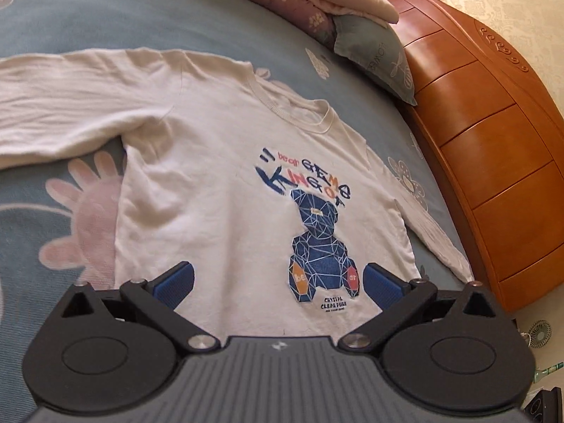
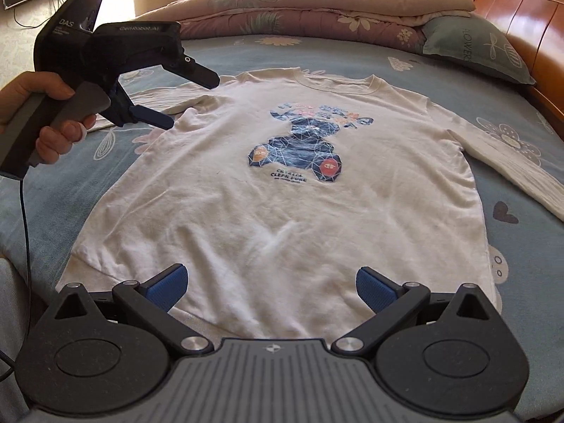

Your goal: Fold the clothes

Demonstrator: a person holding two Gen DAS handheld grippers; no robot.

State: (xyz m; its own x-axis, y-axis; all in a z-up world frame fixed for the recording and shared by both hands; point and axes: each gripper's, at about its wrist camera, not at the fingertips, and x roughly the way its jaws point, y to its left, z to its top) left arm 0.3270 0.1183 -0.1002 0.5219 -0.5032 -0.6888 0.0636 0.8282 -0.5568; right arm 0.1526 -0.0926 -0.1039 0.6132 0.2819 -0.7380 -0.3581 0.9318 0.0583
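A white long-sleeved shirt [image 2: 282, 190] with a blue bear print [image 2: 299, 151] lies flat, face up, on the bed, both sleeves spread out to the sides. In the left wrist view the same shirt [image 1: 211, 183] fills the middle. My left gripper [image 1: 278, 283] hovers open over the shirt's lower body, nothing between its blue pads. From the right wrist view the left gripper [image 2: 192, 100] hangs above the shirt's left shoulder, held by a hand [image 2: 53, 123]. My right gripper [image 2: 271, 289] is open just above the shirt's hem, holding nothing.
The bed has a blue flowered sheet [image 2: 352, 60]. A folded quilt [image 2: 317, 14] and a grey-green pillow [image 2: 476, 49] lie at the far end. An orange wooden headboard [image 1: 493, 158] runs along the right side. A cable [image 2: 24, 232] hangs from the left gripper's handle.
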